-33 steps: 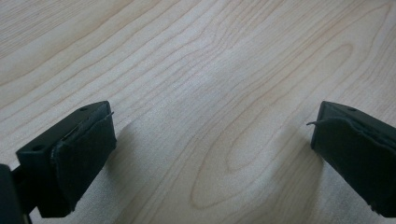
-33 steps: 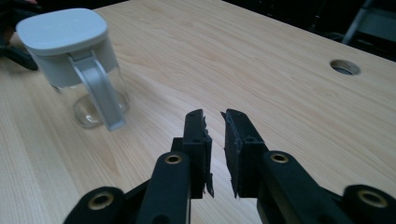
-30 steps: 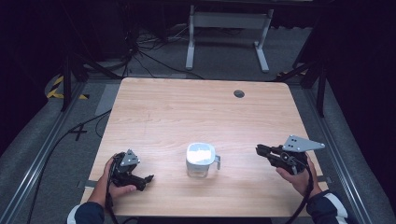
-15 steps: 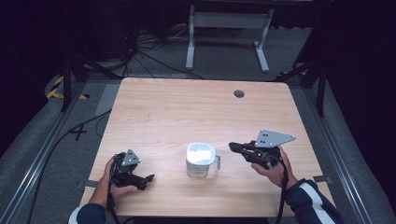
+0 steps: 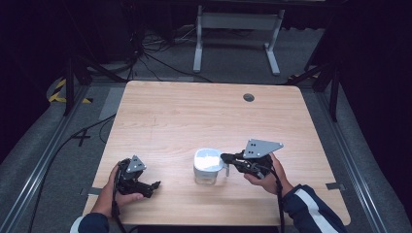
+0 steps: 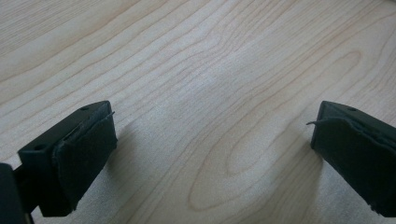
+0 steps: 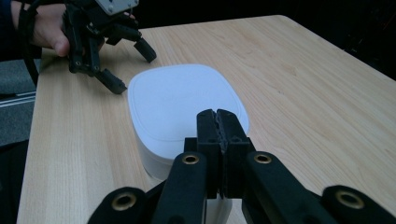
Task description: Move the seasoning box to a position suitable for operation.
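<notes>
Overhead view, two close table-level [image 5: 204, 111] views

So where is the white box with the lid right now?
In the high view the white lidded container sits near the front edge of the wooden table, between the left gripper and right gripper, closer to the right.

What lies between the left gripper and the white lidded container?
Only bare wooden table. The high view shows nothing on the stretch between the left gripper and the white lidded container; the right gripper view agrees.
</notes>
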